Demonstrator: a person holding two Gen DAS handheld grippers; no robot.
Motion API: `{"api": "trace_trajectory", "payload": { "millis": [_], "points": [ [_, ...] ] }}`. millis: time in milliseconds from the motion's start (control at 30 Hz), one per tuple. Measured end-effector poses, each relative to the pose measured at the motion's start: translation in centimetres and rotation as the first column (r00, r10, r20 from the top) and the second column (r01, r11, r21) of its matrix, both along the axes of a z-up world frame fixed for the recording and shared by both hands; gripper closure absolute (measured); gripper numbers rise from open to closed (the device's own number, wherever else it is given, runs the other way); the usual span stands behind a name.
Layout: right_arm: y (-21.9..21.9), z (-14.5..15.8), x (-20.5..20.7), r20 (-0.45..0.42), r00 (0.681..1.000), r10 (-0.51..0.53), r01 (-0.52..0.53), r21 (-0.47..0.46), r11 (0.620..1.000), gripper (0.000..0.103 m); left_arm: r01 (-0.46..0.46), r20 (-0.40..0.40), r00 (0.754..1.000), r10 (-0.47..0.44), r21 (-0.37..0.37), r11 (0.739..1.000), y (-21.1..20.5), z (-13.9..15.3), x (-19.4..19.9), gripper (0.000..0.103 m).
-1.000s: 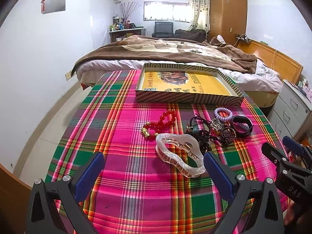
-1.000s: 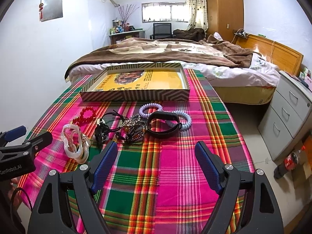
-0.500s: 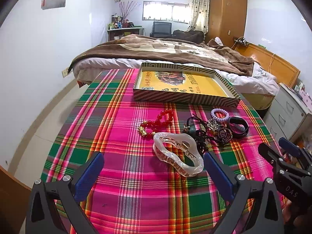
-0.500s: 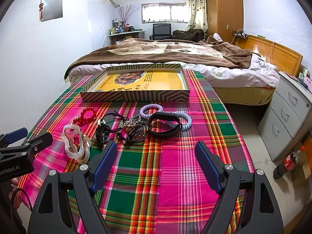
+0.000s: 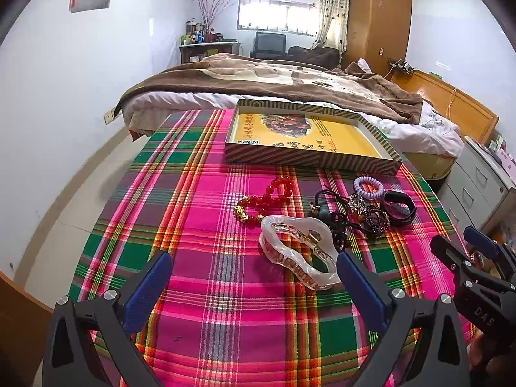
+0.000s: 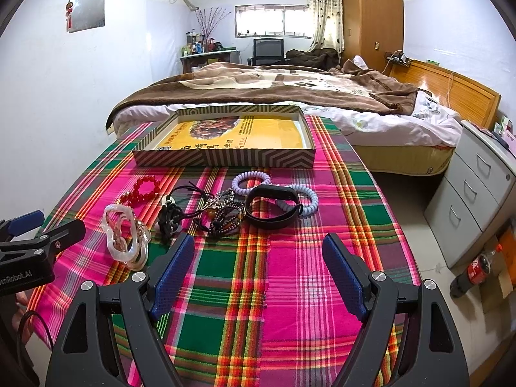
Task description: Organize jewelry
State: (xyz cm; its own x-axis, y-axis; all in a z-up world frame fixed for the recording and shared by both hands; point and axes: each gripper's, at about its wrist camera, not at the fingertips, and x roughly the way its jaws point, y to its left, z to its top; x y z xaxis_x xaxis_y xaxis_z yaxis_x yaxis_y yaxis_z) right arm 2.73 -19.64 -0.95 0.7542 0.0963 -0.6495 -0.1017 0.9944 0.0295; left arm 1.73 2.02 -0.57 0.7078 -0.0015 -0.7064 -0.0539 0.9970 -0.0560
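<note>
On the plaid worktop (image 5: pixel 200 213) I have both claws spread apart and empty: my left claw (image 5: pixel 254 279) just short of the clear hair clip (image 5: pixel 298 254), my right claw (image 6: pixel 258 267) near the black band (image 6: pixel 272 206). Beyond the jewelry sits the striped box (image 6: pixel 225 158).

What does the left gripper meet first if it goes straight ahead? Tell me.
Probably the clear hair clip: it lies just ahead of the open left gripper, toward its right finger. The bare plaid cloth fills the middle of the gap, so it might pass just left of the clip; depth is unclear.
</note>
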Motion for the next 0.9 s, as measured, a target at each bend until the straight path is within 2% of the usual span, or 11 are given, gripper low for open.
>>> {"api": "trace_trajectory", "payload": {
  "millis": [400, 700, 900],
  "points": [
    [0.0, -0.1, 0.1, -0.002, 1.000, -0.001, 0.001, 0.001, 1.000, 0.021, 0.002, -0.050, 0.999, -0.007, -0.099, 0.995, 0.7, -0.8, 0.8, 0.000],
    [-1.2, -0.8, 0.7, -0.006, 1.000, -0.014, 0.014, 0.010, 1.000, 0.021, 0.012, -0.092, 0.995, -0.023, -0.117, 0.993, 0.4, -1.6, 2.2, 0.000],
    [-2.3, -1.3, 1.4, -0.019, 0.999, -0.035, 0.035, 0.020, 0.999, 0.021, -0.025, -0.141, 0.990, 0.005, -0.140, 0.990, 0.5, -2.7, 4.3, 0.000]
  ]
}}
